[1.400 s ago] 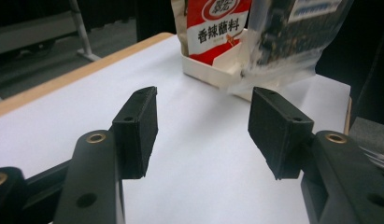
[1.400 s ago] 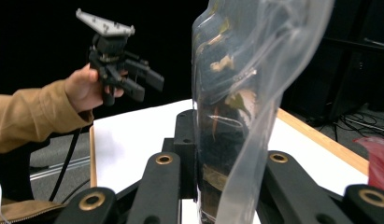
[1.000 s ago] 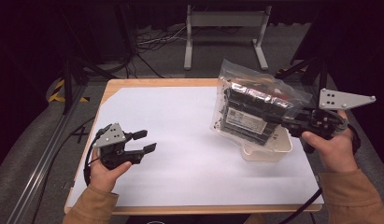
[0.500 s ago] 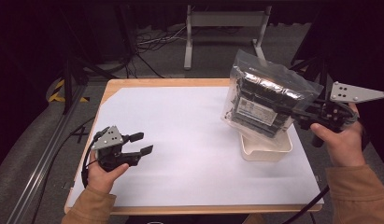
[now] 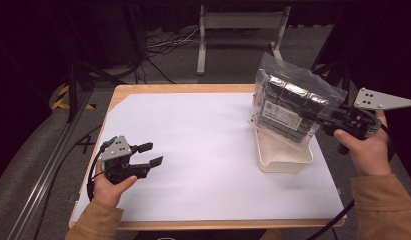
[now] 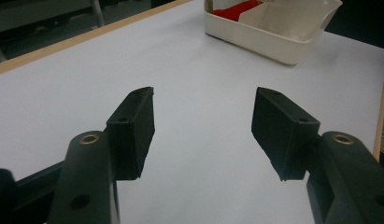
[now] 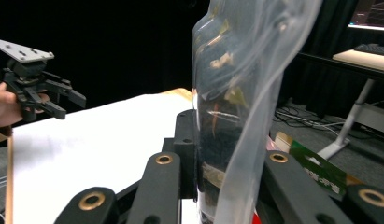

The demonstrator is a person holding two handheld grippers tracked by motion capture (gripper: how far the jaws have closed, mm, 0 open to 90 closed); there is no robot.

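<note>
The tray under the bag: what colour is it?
Cream-white tray, with something red inside it; the left gripper view shows it best.

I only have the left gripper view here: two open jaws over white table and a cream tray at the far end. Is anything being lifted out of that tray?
Observer: Yes. The right tool is shut on a clear plastic bag of dark packs, held in the air above the cream tray.
Operator: Is the bag clear of the tray?
Observer: From the high view its lower edge hangs just over the tray's far end; I cannot tell whether they touch.
Operator: Where does the grip sit on the bag?
Observer: In the right gripper view the jaws pinch the clear film at the bag's edge, not the packs.
</note>
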